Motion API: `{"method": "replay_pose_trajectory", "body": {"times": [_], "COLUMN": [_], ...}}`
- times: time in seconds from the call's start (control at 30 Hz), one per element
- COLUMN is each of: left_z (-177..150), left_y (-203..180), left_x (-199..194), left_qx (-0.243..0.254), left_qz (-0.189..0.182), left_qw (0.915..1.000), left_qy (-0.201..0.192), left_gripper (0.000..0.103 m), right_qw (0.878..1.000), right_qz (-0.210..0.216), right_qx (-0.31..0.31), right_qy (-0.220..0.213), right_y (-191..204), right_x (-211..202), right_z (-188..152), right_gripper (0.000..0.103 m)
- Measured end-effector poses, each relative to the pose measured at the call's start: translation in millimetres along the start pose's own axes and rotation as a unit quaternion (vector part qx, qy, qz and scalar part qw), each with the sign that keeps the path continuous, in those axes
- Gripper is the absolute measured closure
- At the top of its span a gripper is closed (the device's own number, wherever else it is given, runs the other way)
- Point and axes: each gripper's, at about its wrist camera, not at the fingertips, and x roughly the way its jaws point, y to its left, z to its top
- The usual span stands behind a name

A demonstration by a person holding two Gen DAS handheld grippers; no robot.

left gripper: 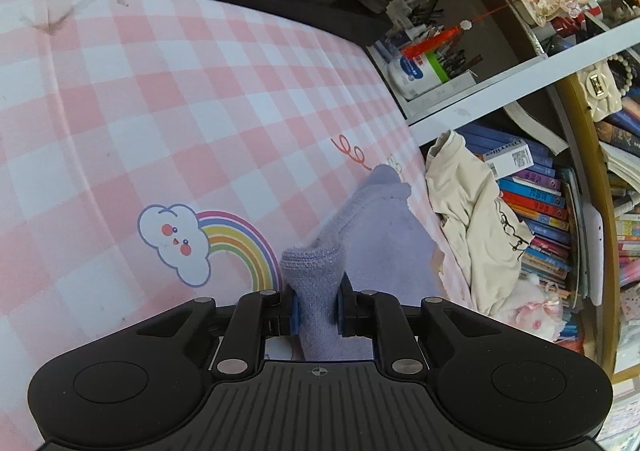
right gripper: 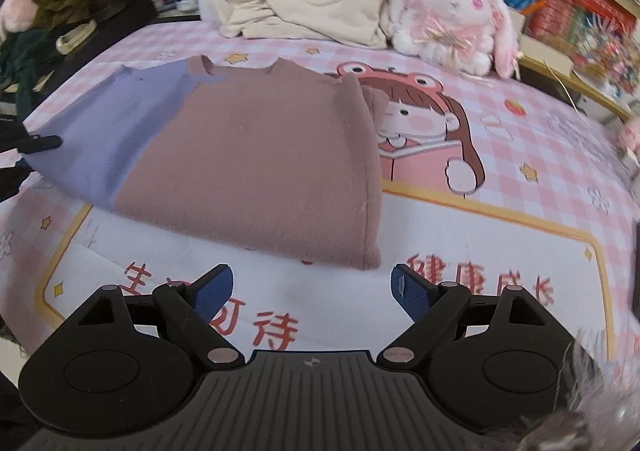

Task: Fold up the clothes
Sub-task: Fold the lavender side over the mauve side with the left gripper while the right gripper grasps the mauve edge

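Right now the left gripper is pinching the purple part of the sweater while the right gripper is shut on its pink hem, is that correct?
Not quite: the right gripper is open and holds nothing, just short of the sweater's pink hem, as the right wrist view shows. The left gripper does pinch the purple part.

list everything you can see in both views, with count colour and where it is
sweater: 1, mauve with a lavender part, flat on the bed, centre
bedsheet: 1, pink and white check with cartoon prints, under the sweater
cream garment: 1, off-white, crumpled at the far edge of the bed
plush rabbit: 1, white and pink, right of the cream garment
books: many, mixed colours, on shelves beyond the bed
dark clothes pile: 1, green and brown, far left
left claw: 1, black with blue pads, shut on the sweater's lavender part
right claw: 1, black with blue pads, open, just short of the sweater's near edge
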Motion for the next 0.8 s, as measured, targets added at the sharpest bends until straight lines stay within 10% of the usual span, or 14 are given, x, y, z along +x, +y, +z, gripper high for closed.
{"method": "replay_pose_trajectory", "body": {"times": [0.3,0.63,0.8], "left_z": [-4.2,-9.8,-23.5], "left_y": [-24.8,-89.2,-130.5], "left_x": [-3.5,-24.5,-39.9], "left_qx": [0.031,0.121,0.164], "left_qz": [0.05,0.054,0.031], "left_qw": [0.998,0.9891,0.9826], "left_qy": [-0.022,-0.064,-0.081], "left_gripper": [0.088,0.089,0.089], "right_qw": [0.996,0.989,0.984], "right_qz": [0.066,0.142,0.173], "right_qx": [0.005,0.028,0.038], "right_qy": [-0.065,-0.019,0.01], "right_y": [-45.5,-68.6,-76.2], "right_x": [-12.5,37.0,65.3], "right_z": [14.0,40.7,51.1], "right_gripper": [0.045,0.053,0.075]}}
